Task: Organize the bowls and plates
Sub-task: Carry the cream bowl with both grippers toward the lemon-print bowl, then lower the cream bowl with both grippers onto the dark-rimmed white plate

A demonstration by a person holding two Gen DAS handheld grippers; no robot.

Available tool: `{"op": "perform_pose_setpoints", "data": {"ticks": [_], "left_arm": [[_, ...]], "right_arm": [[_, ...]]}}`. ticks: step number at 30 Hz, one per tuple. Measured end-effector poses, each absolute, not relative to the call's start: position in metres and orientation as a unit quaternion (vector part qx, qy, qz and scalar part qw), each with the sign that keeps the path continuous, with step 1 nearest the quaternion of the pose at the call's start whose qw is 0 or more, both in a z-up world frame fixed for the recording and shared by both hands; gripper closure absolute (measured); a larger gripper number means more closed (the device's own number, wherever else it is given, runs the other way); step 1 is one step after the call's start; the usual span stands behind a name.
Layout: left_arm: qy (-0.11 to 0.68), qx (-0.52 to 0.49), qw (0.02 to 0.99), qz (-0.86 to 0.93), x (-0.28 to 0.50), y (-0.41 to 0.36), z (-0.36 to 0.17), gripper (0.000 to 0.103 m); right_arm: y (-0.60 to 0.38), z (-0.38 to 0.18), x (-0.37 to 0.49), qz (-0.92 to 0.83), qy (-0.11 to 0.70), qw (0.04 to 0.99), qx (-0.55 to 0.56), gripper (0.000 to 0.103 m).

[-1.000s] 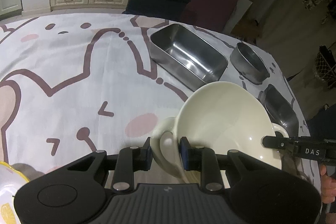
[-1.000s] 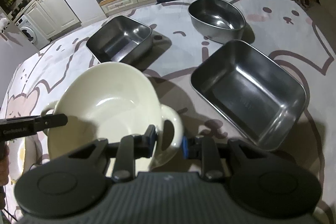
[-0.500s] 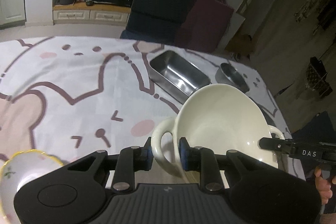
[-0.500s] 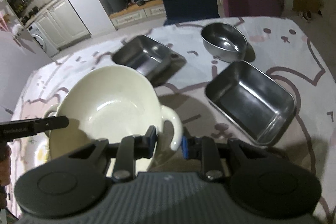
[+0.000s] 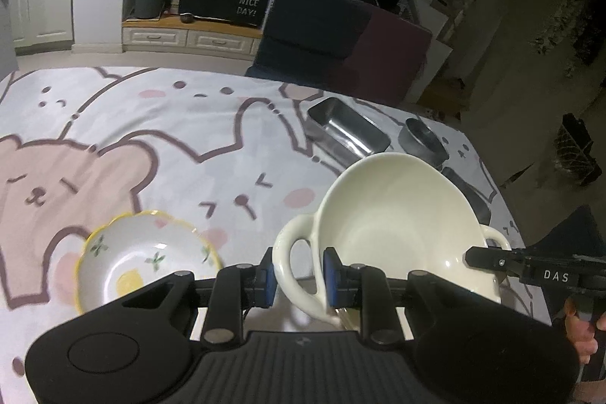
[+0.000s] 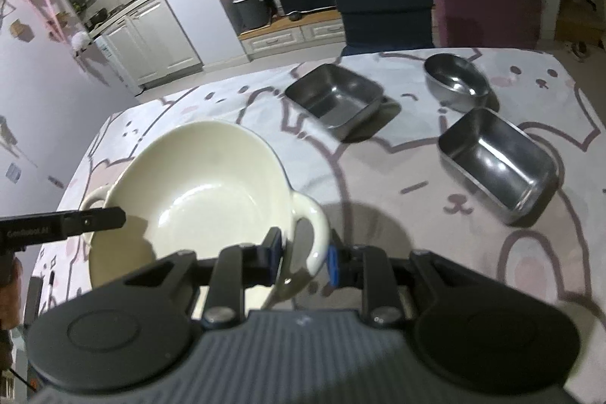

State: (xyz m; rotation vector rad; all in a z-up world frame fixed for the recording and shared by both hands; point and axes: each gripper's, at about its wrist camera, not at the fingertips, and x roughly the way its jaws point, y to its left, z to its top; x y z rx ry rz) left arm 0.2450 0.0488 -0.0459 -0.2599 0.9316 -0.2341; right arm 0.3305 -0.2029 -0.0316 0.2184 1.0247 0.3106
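Carrying cream two-handled bowl (image 5: 401, 222) clear of the bear-print tablecloth (image 5: 151, 146), lower centre-right of left view: left gripper (image 5: 299, 277) clamped on one loop handle, right gripper (image 6: 305, 254) clamped on the opposite handle. Sitting unstacked so far: yellow-rimmed floral dish (image 5: 147, 256) at lower left, two rectangular steel trays (image 6: 335, 95) (image 6: 500, 161) and a round steel bowl (image 6: 456, 80) at upper right of right view. Judging task as early — nothing nested yet, cream bowl needing a spot.
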Motion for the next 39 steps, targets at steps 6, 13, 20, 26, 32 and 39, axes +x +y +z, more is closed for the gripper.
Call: {"op": "perform_pose_setpoints", "data": {"ticks": [6,13,20,26,32,39], "left_arm": [[0.459,-0.13,0.873,-0.103,0.217,0.063,-0.058,0.077],[0.482,-0.138,0.859,-0.103,0.201,0.071,-0.084,0.076],[0.492,-0.146,0.852,-0.105,0.2,0.077,-0.105,0.075],[0.491,-0.145,0.851,-0.114,0.204,0.079,-0.115,0.075],[0.504,-0.148,0.844,-0.109,0.202,0.082,-0.129,0.073],[0.513,-0.152,0.839,-0.103,0.202,0.087,-0.139,0.071]], "right_arm": [[-0.188,-0.043,0.314,0.162,0.505,0.842,0.101,0.074],[-0.181,-0.061,0.302,0.176,0.532,0.825,0.08,0.074],[-0.171,-0.074,0.299,0.18,0.546,0.817,0.053,0.074],[-0.163,-0.074,0.296,0.172,0.545,0.819,0.039,0.074],[-0.151,-0.078,0.295,0.17,0.556,0.813,0.018,0.074],[-0.14,-0.083,0.296,0.175,0.562,0.808,-0.003,0.074]]}}
